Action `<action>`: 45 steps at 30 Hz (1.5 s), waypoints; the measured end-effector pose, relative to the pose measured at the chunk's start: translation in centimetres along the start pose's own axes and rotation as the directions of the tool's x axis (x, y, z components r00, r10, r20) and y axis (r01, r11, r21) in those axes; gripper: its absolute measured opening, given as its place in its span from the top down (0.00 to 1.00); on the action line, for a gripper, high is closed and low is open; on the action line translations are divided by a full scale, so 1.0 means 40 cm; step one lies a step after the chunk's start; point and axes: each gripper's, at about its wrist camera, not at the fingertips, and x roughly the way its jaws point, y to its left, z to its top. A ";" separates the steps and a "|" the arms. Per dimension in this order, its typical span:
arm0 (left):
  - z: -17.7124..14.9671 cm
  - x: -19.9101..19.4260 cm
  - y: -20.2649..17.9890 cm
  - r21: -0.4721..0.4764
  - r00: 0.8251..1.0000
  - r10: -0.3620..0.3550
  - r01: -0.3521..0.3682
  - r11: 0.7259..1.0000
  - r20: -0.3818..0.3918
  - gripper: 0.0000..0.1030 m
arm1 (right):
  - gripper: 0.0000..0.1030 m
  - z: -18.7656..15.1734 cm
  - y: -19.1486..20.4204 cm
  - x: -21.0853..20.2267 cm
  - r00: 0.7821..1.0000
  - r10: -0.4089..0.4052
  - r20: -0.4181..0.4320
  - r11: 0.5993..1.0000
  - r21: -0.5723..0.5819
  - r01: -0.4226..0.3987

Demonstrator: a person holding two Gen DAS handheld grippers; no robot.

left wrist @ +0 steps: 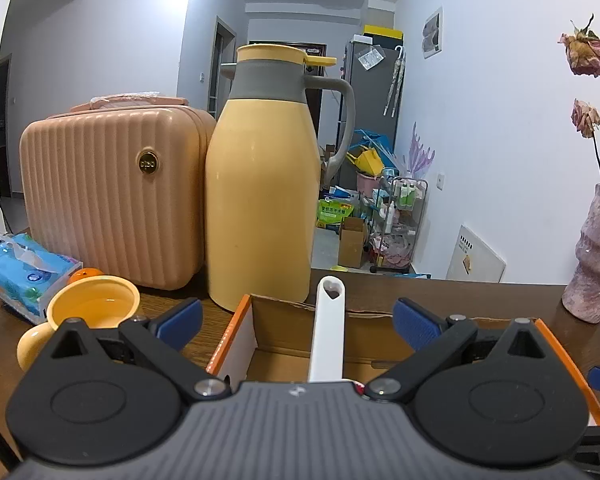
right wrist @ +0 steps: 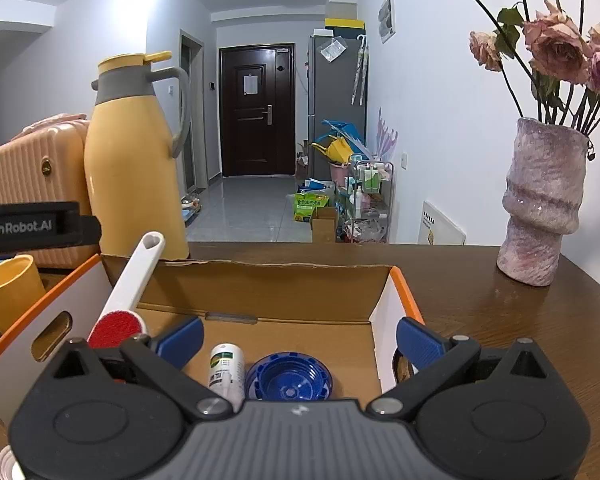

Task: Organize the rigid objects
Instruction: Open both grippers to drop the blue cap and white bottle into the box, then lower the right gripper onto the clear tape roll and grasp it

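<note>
Three things already sit in the cardboard box [right wrist: 260,288] right under your grippers, so the sorting looks well under way. Your right gripper [right wrist: 300,340] has its jaws spread wide with nothing between them; just below and ahead of it lie a small white bottle [right wrist: 226,368] and a blue lid [right wrist: 288,378] on the box floor, side by side. Your left gripper [left wrist: 298,320] is likewise released and empty, and the white-handled lint brush [left wrist: 328,332] rises straight ahead between its fingers, touching neither, its handle leaning on the far wall of the box. Further out to the left of that gripper, on the bench [right wrist: 480,304], a yellow mug [left wrist: 92,312], a tissue pack [left wrist: 24,272], a yellow thermos [left wrist: 260,200] and a pink case [left wrist: 112,200] stand outside the box; whether any of them is meant to go in, I cannot tell.
</note>
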 end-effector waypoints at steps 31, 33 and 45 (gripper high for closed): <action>-0.121 -0.225 0.134 0.035 0.999 0.001 -0.003 0.999 0.050 0.00 | 0.00 -0.113 -0.038 -0.288 0.992 -0.027 0.123 0.999 -0.029 0.031; -0.133 -0.245 0.142 0.036 0.999 -0.005 0.003 0.999 0.041 0.00 | 0.00 -0.127 -0.036 -0.309 0.992 -0.021 0.127 0.999 -0.033 0.025; -0.203 -0.353 0.173 0.055 0.999 -0.038 0.039 0.998 -0.022 0.00 | 0.00 -0.237 -0.024 -0.401 0.995 -0.005 0.096 0.999 -0.050 0.009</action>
